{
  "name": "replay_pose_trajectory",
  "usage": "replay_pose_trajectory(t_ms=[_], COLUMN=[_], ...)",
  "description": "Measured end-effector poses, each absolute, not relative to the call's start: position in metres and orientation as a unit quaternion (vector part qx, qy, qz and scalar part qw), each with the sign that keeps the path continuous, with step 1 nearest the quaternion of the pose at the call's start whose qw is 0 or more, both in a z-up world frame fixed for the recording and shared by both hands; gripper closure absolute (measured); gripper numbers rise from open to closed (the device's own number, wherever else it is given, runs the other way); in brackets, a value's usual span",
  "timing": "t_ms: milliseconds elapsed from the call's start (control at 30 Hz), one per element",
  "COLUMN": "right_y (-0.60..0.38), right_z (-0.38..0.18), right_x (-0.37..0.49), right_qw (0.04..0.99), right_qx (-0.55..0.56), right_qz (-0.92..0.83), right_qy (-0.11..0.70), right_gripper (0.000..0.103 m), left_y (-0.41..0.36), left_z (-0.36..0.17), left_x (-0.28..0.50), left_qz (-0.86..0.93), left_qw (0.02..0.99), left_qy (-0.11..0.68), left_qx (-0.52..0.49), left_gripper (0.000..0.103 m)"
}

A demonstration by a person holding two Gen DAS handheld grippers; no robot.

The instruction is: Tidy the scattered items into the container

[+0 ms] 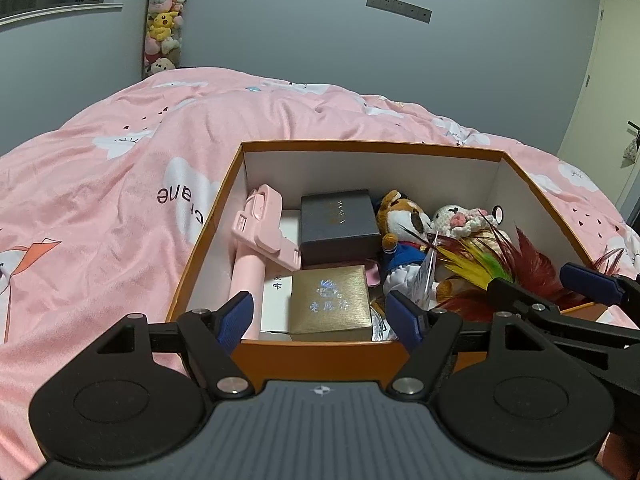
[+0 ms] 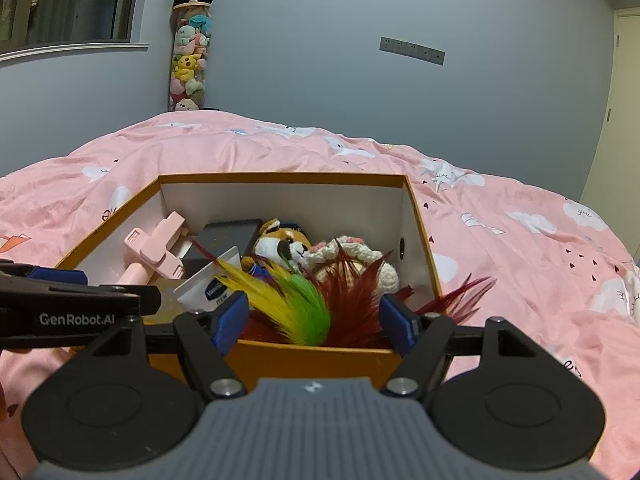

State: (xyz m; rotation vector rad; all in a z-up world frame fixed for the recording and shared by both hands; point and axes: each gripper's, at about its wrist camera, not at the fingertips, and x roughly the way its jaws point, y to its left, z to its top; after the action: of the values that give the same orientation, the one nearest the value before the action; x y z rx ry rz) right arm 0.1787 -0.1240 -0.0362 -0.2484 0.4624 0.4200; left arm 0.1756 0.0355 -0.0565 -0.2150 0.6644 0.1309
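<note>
At the near edge of the bed, left wrist view: the orange box (image 1: 372, 146) sits on the pink duvet (image 1: 120, 184), its near wall just under the left gripper (image 1: 320, 316).
Left gripper: released, jaws spread, nothing between the pads; it hangs above the gold box (image 1: 330, 302) at the near wall.
Contents: pink selfie stick (image 1: 260, 232) along the left wall, dark box (image 1: 340, 226) mid-box, plush dog (image 1: 404, 220) and crochet toy (image 1: 460, 218) toward the right wall.
Feather toy (image 1: 500, 268): lies in the near right corner, red plumes poking over the right rim.
Right gripper (image 1: 560, 280): reaches in over that corner.
Risk, left view: the soft duvet gives, so a nudge on the near wall could tip or slide the box.
From the right wrist view, near right corner: the right gripper (image 2: 314, 320) stands let go, blue pads apart on either side of the feather toy (image 2: 316, 312) without pressing it.
Risk, right view: the plumes are springy and reach past the rim; a withdrawing pad could snag them and drag the toy back out.
Tube (image 2: 212, 286): white, leaning beside the feathers, could be knocked flat.
Surface: rumpled duvet (image 2: 520, 240), no stray items visible on it.
Room: blue-grey wall, socket strip (image 2: 412, 51), plush column (image 2: 188, 64) in the far corner, a door at the right.
</note>
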Motion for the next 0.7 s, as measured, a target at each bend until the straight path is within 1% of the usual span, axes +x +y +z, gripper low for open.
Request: replay_pose_trajectory(t_ms=[700], right_y=[-0.1241], right_z=[-0.0367], right_x=[0.1787], right_qw=[0.944], right_qx=[-0.122], right_qz=[0.205], right_qy=[0.227], right_gripper=[0.029], left_y=[0.0352], left_z=[-0.0570], left_x=[0.1744], left_qz=[0.068], left_qw=[0.937], left_qy=[0.325], left_qx=[-0.106], left_gripper=[0.017])
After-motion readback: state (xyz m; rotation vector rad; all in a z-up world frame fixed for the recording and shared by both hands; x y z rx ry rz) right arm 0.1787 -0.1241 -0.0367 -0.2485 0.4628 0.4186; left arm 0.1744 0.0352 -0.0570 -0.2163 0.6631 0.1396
